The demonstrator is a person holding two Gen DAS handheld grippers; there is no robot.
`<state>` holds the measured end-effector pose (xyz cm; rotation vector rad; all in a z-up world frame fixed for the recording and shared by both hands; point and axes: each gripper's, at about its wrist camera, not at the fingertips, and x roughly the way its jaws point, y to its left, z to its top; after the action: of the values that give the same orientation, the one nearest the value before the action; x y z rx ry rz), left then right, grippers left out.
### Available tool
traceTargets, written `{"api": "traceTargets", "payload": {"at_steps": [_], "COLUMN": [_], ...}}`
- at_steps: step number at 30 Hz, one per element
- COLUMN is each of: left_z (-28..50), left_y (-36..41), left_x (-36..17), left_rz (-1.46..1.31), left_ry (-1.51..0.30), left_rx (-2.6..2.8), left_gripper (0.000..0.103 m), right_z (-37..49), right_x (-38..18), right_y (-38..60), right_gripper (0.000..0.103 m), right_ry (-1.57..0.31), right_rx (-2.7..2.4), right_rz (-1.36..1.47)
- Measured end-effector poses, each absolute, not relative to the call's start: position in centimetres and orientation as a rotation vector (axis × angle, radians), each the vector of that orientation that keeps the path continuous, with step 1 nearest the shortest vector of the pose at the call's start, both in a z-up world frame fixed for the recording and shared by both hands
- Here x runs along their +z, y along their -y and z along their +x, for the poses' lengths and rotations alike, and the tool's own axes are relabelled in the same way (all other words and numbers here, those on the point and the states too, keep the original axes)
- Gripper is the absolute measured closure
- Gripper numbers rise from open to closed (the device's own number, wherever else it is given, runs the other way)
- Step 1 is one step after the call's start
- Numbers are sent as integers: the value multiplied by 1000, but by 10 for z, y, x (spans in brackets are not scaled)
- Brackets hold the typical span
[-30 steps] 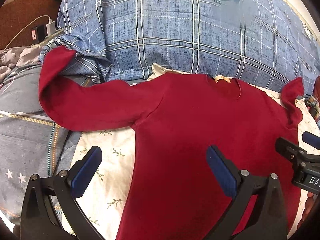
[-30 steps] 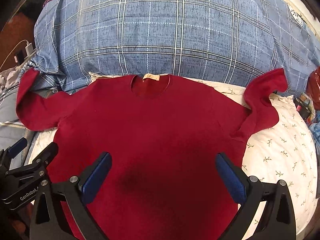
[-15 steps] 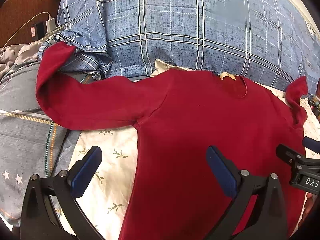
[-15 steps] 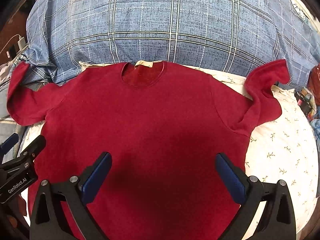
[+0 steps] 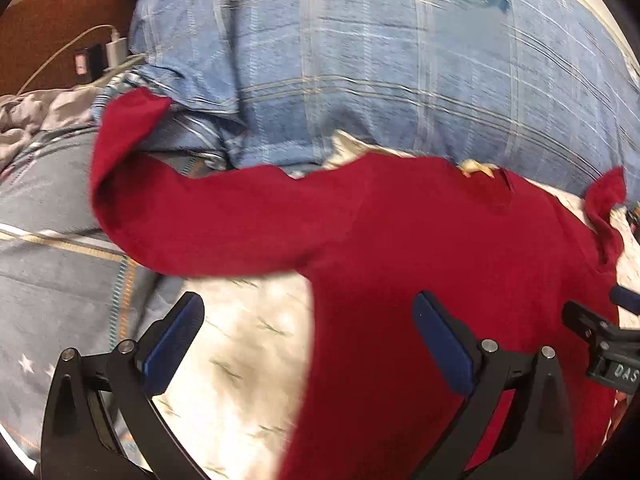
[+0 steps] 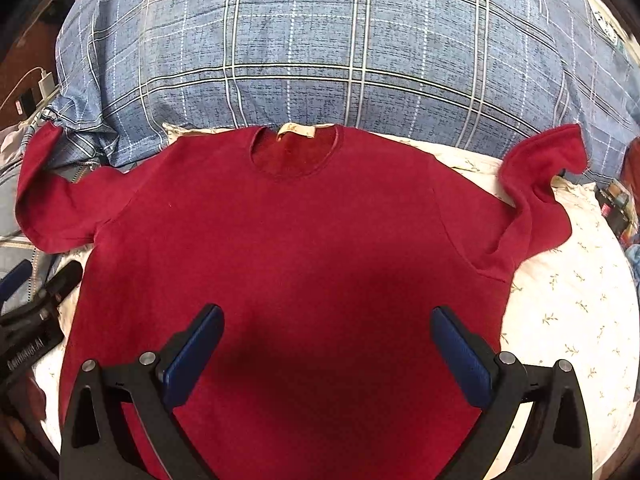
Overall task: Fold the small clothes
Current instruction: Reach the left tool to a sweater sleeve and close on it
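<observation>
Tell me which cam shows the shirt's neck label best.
Right wrist. The neck label sits sharp and near centre at the collar of the red shirt. Left wrist shows it only as a motion-blurred, oblique scrap.

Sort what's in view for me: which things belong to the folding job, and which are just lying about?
For the job:
red long-sleeved top, spread flat, collar away from the cameras
left gripper, open
right gripper, open
floral white sheet under the top

Lying about:
blue plaid pillow
grey star-print bedding
charger and cable
</observation>
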<state>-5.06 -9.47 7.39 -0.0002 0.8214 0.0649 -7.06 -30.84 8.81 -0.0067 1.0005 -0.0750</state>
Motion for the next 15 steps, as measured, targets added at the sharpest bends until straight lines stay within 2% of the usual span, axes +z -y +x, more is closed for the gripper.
{"api": "traceTargets", "payload": {"at_steps": [8, 15], "left_z": [-10, 48], "left_y": [20, -42], "left_x": [96, 85], "left_rz": [-26, -6], "left_ry": [-723, -745], "left_rx": [301, 441], "left_gripper": [0, 0], "right_z": [-58, -51], "right_x": [89, 84], "right_y": [287, 277], "right_gripper": [2, 2], "right_ry": [-989, -1013], "right_rx": [20, 72], "right_rz": [-2, 16]}}
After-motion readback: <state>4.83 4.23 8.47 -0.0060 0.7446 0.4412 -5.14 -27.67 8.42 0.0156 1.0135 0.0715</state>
